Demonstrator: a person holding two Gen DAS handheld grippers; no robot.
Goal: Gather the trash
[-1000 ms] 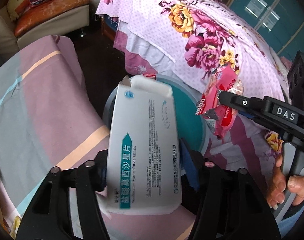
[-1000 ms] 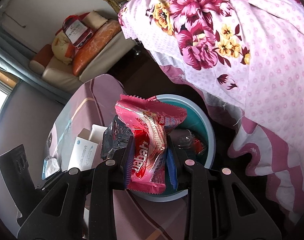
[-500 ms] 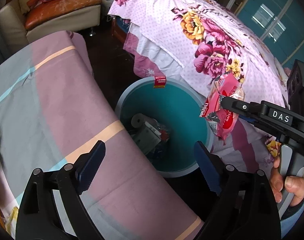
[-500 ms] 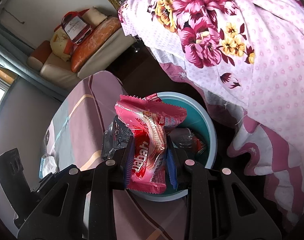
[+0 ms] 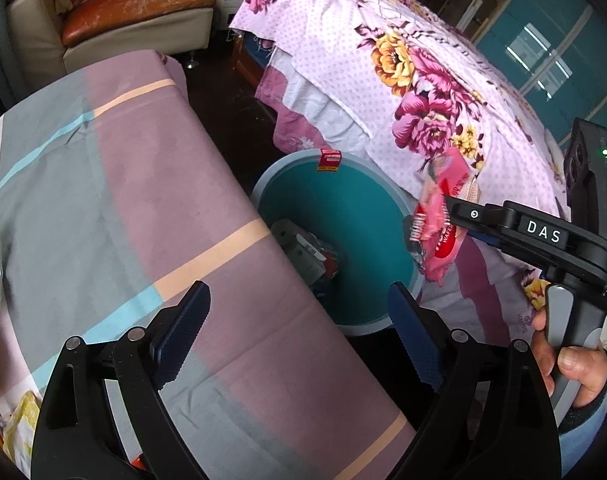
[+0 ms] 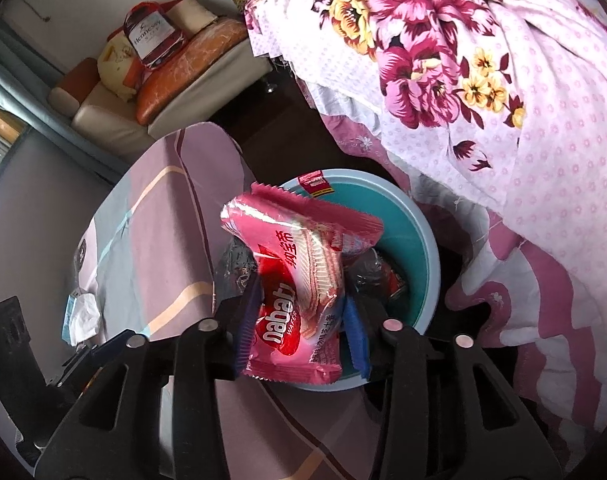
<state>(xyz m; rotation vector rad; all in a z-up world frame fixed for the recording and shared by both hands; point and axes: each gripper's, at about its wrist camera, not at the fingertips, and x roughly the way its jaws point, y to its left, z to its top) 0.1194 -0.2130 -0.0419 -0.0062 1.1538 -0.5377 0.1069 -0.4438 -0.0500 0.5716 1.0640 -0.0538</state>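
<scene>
A teal trash bin [image 5: 263,196] stands on the floor between the table and the bed, with a white box [image 5: 299,248] and other trash at its bottom. My left gripper [image 5: 297,296] hangs open and empty over the table edge beside the bin. In the right wrist view, a pink wafer wrapper [image 6: 299,280] sits between the pads of my right gripper [image 6: 301,292] above the bin [image 6: 427,248]. Those jaws are opening and the wrapper looks loose and blurred. The left wrist view shows the same wrapper [image 5: 443,216] at the bin's right rim.
A table under a striped pink and grey cloth [image 5: 143,200] lies left of the bin. A bed with a floral quilt [image 5: 423,92] is on the right, a sofa [image 5: 135,8] behind. A person's hand [image 5: 571,364] grips the right tool. Crumpled white trash [image 6: 81,316] lies on the table.
The white box left my left gripper and now lies in the bin; those jaws spread wide and drew back. My right jaws have widened around the wrapper.
</scene>
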